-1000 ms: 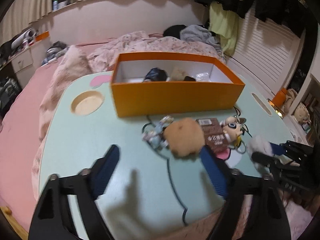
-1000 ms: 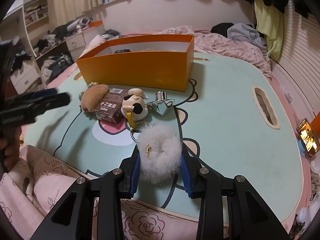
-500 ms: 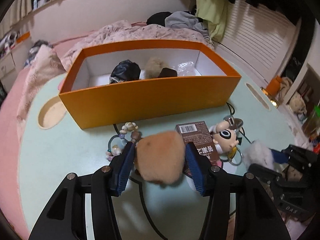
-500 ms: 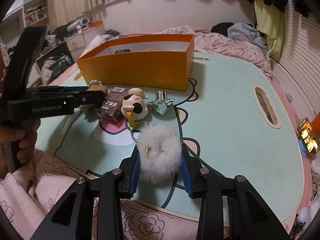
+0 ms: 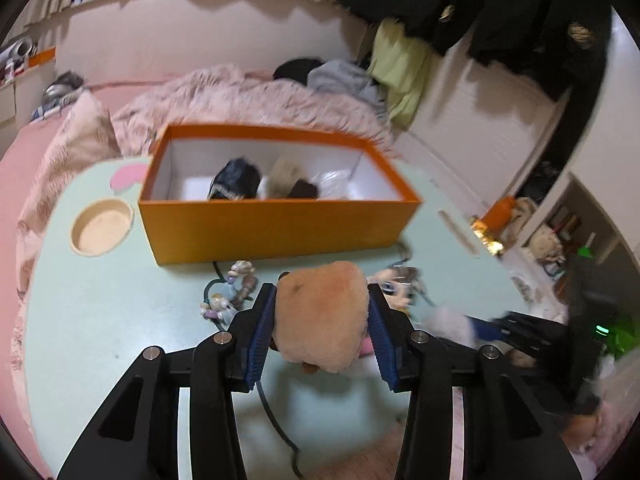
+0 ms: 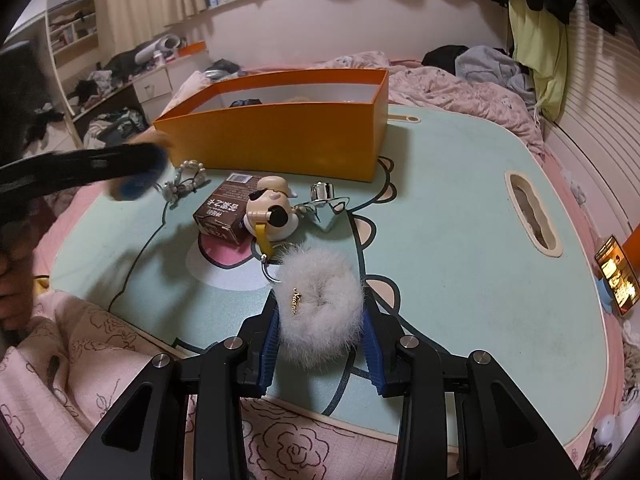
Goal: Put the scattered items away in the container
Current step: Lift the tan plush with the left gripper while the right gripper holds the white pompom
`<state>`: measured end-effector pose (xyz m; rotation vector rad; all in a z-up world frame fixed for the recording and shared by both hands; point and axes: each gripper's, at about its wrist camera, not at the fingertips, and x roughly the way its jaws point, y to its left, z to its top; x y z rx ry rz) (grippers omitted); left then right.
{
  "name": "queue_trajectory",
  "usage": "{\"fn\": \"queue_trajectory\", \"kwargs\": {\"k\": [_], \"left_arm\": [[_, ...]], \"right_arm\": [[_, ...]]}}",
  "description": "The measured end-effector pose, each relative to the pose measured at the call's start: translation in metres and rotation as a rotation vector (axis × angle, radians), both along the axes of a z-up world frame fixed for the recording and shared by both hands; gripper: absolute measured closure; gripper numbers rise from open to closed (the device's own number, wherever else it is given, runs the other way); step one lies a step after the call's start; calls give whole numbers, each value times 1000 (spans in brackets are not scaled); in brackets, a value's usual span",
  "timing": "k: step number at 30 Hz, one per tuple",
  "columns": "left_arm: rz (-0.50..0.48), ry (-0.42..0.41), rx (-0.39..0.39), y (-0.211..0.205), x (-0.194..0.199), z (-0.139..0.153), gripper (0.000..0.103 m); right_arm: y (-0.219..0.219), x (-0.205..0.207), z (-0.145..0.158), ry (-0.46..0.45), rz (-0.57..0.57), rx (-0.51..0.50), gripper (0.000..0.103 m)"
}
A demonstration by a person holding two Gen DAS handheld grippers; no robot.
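The left gripper (image 5: 322,326) is clamped on a tan plush (image 5: 322,312); its jaws have just been closing, and both blue pads (image 5: 262,330) now press the plush's sides. The plush sits above the mint table (image 5: 100,312), near the table's front edge. In the right wrist view the left gripper (image 6: 136,176) shows only as a dark blur at the table's left edge.

The right gripper (image 6: 320,320) is closed on a grey fur scrunchie (image 6: 318,308) with a small gold tag, pads (image 6: 270,340) pressing it from both sides, near the table's front edge.

The orange box (image 6: 280,140) stands open toward the table's back left corner. Inside it lie 3 soft things: a dark bundle (image 5: 236,180), a pale fuzzy piece (image 5: 282,174) and a brown one (image 5: 304,190), all near the middle of the box floor.

Still out on the table, in front of the box, are 4 items: a bead bracelet (image 6: 186,182) nearest the left edge, a brown carton (image 6: 224,212) lying flat, a dog figure (image 6: 272,210) with a yellow strap touching the carton's right side, and a silver clip (image 6: 324,196) just right of the dog. A round cup recess (image 5: 102,228) lies by the table's left edge, beside the box. A slot (image 6: 530,216) lies near the right edge. Pink bedding (image 6: 460,88) lies behind the table.
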<state>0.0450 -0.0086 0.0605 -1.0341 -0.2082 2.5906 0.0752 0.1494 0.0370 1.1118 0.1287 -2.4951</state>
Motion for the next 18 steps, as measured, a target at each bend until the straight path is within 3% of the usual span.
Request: {"fn": "queue_trajectory", "kwargs": {"k": [3, 8, 12, 15, 18], "left_arm": [[22, 21, -90, 4, 20, -1, 57], [57, -40, -120, -1, 32, -30, 57], [77, -48, -219, 10, 33, -43, 57], [81, -20, -320, 24, 35, -55, 57], [94, -32, -339, 22, 36, -57, 57]], "right_arm": [[0, 3, 2, 12, 15, -11, 68], [-10, 12, 8, 57, 75, 0, 68], [-23, 20, 11, 93, 135, 40, 68], [-28, 13, 2, 48, 140, 72, 68], [-28, 8, -1, 21, 133, 69, 68]]}}
